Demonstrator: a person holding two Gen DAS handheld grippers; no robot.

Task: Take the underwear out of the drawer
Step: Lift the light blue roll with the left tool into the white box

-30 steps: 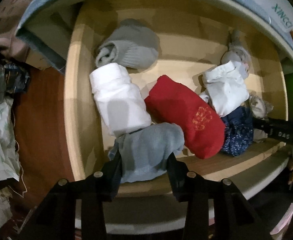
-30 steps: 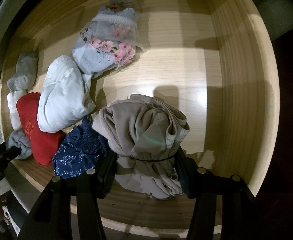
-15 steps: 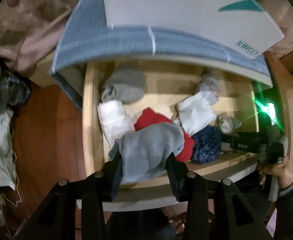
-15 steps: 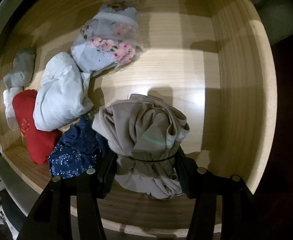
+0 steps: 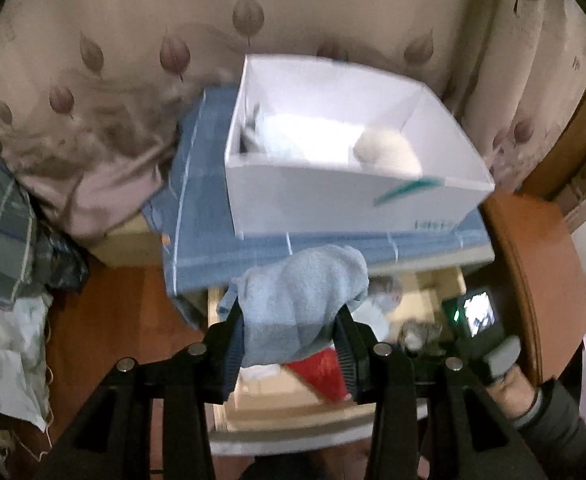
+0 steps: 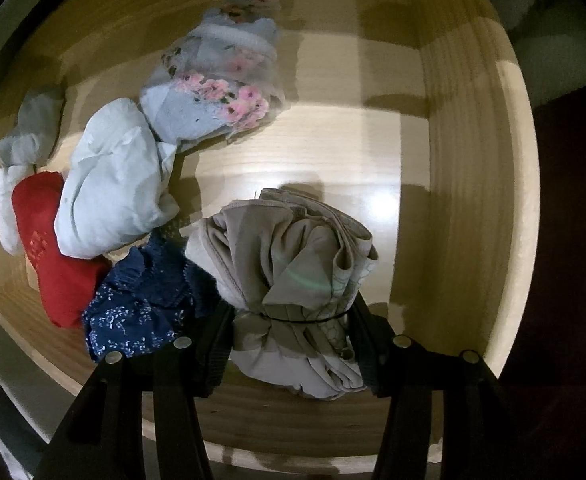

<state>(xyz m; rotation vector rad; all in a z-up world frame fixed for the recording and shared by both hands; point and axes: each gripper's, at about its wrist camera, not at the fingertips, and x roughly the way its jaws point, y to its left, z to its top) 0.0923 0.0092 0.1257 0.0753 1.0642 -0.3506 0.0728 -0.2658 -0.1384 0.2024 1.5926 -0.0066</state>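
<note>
My left gripper (image 5: 291, 336) is shut on a rolled grey-blue underwear (image 5: 299, 300), held high above the wooden drawer (image 5: 433, 292). A white open box (image 5: 345, 200) stands beyond it on a blue-grey cloth. My right gripper (image 6: 293, 344) points down into the drawer (image 6: 465, 200) and is shut on a beige underwear bundle (image 6: 293, 272) tied with a thin band. Beside it lie a navy floral roll (image 6: 141, 308), a red roll (image 6: 53, 264), a pale white roll (image 6: 113, 188) and a flowered grey one (image 6: 217, 92).
The white box holds pale folded items (image 5: 387, 152). A leaf-patterned curtain (image 5: 133, 60) hangs behind. The person's right hand (image 5: 513, 384) shows at lower right of the left wrist view. Crumpled cloth and bags (image 5: 9, 320) lie on the reddish floor at left.
My left gripper has risen out of the drawer with the grey-blue underwear and tilted up, bringing the white box into view. The right gripper stays put on the beige bundle.
</note>
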